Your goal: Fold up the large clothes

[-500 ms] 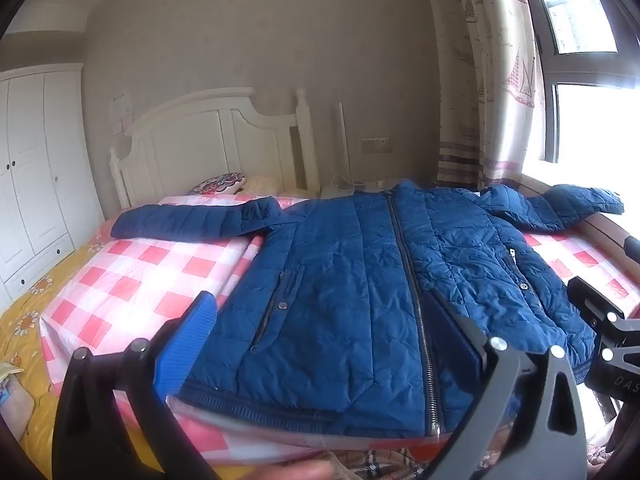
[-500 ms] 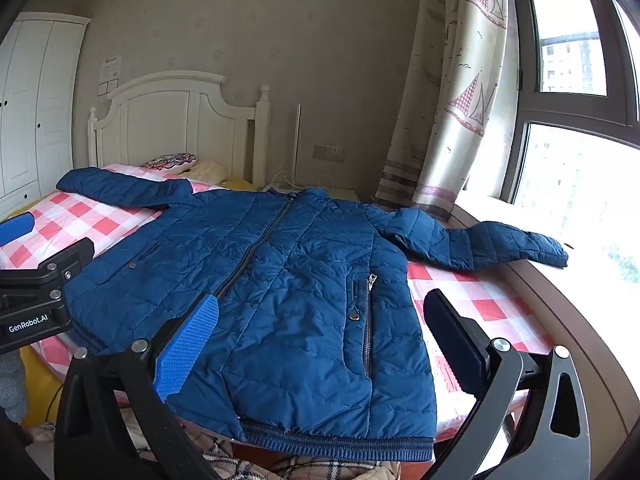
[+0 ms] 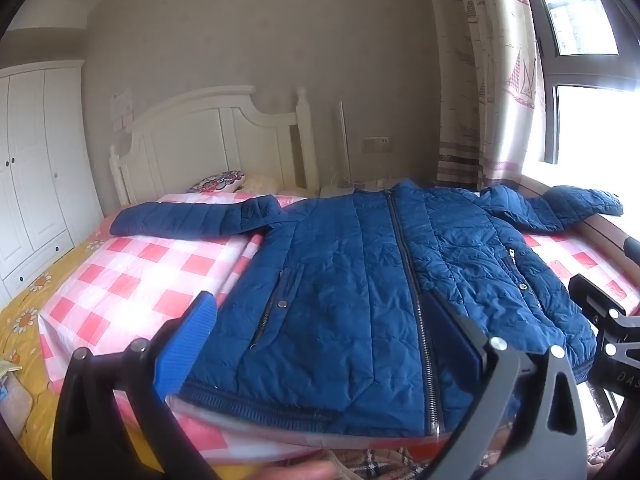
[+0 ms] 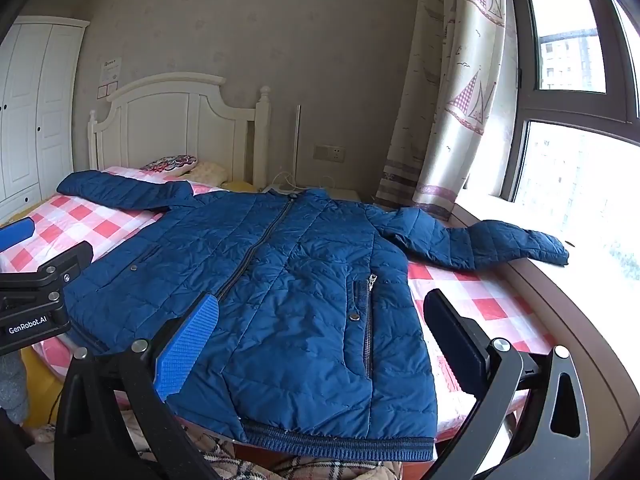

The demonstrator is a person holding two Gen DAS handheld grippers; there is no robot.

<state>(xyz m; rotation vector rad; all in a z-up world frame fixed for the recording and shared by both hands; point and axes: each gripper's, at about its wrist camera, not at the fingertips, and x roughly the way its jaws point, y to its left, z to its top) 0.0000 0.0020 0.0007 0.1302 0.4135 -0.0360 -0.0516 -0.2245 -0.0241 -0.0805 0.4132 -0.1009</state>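
- Bedroom, daylight from the window on the right; a bed (image 4: 492,304) under a pink-and-white checked cover carries the work.
- Nearest: left gripper (image 3: 320,344), spread wide, nothing between its pads, hovering above the foot edge of the bed over the jacket's hem, near the zip.
- Right gripper (image 4: 320,344), likewise spread and empty, over the hem on the window side. Both point slightly downward, apart from the cloth; judged a ready stance before any grasp.
- Blue quilted jacket (image 4: 280,280) lies front up and zipped, hem at the foot edge, collar toward the headboard. Laid flat like this so the fold lines are easy to find; no fold made yet.
- Mid-distance: left sleeve (image 3: 192,218) stretched out across the cover toward the wardrobe-side edge.
- Right sleeve (image 4: 480,242) reaches past the window-side edge, its cuff resting on the sill (image 4: 600,280). Judged the sleeves get folded in first; padded fabric will likely spring back.
- Far: patterned pillow (image 4: 170,162) at the head edge, white headboard (image 4: 168,120) behind it.
- Beyond: white wardrobe (image 3: 36,168) on the left wall, sailboat-print curtain (image 4: 460,92) beside the window.
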